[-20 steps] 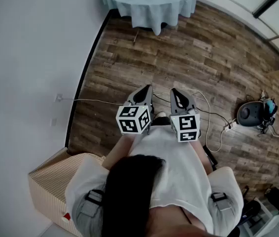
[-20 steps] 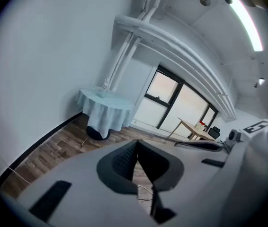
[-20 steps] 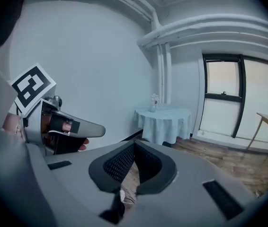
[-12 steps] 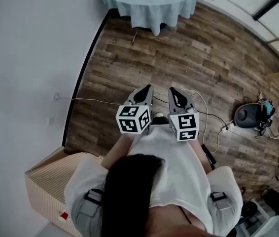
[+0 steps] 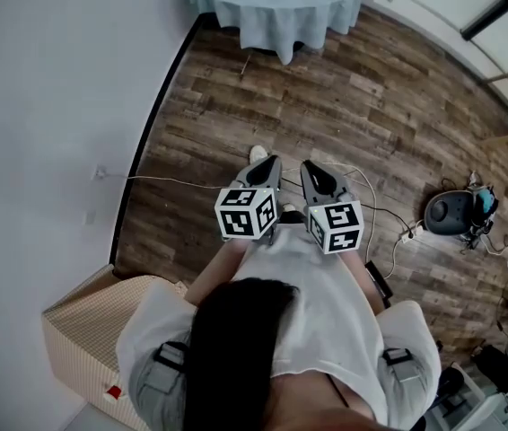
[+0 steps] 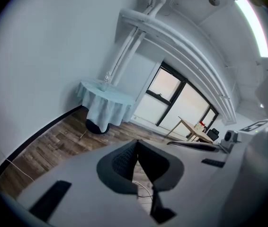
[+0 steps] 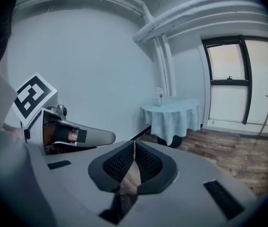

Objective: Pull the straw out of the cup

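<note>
A clear cup [image 7: 159, 96] with a thin straw stands on a round table [image 7: 172, 112] under a pale cloth, far across the room; the cup [image 6: 107, 78] also shows small in the left gripper view. In the head view the table [image 5: 272, 7] lies at the top edge. My left gripper [image 5: 269, 162] and right gripper [image 5: 309, 167] hang side by side before the person's chest, well short of the table. The left gripper [image 6: 137, 143] has its jaws together with nothing between them. So does the right gripper [image 7: 134, 144].
A white wall runs along the left, with a black skirting. A checked box [image 5: 83, 330] stands at the lower left. White cables [image 5: 173, 183] cross the wood floor. A dark round device [image 5: 450, 210] and a power strip sit at the right. A wooden table [image 6: 193, 129] stands by the windows.
The person has stepped toward the table: a shoe now shows ahead of the grippers, and the box has slid lower in the head view. Both grippers stay shut, side by side.
</note>
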The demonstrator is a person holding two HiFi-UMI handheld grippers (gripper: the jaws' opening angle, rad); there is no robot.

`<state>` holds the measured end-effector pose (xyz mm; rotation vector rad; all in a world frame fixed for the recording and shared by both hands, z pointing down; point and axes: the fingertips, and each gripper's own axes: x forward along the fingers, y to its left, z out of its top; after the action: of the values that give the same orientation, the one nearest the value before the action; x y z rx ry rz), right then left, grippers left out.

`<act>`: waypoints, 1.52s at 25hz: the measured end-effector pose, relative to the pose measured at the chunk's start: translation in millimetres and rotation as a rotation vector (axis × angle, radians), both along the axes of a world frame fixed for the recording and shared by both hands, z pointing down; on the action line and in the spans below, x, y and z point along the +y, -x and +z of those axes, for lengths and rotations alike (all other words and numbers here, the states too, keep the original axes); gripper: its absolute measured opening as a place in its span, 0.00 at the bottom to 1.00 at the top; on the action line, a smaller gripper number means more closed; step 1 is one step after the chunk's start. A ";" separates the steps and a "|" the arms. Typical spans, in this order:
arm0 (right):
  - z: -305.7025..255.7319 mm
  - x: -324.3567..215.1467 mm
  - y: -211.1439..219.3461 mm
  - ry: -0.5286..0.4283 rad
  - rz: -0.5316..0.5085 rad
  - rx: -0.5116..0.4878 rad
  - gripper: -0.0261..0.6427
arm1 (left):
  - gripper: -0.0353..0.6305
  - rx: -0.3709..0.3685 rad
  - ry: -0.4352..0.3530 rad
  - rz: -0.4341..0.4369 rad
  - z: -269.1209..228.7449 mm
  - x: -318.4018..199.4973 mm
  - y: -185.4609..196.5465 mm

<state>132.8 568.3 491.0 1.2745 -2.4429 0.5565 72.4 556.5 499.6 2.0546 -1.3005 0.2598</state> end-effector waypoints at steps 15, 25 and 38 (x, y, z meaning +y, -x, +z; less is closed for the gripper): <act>8.1 -60.6 -11.3 0.031 0.055 0.033 0.09 | 0.07 -0.008 0.015 0.045 8.8 -61.1 0.3; 3.1 -139.4 -3.5 0.032 0.070 0.035 0.09 | 0.07 0.026 0.030 0.111 7.6 -140.3 -3.7; -9.0 -233.7 27.7 0.013 0.125 0.030 0.09 | 0.07 0.017 0.002 0.114 -7.2 -234.6 39.6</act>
<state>105.1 334.6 482.1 1.4274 -2.3428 0.5805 32.8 321.9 492.4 2.1275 -1.1738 0.2940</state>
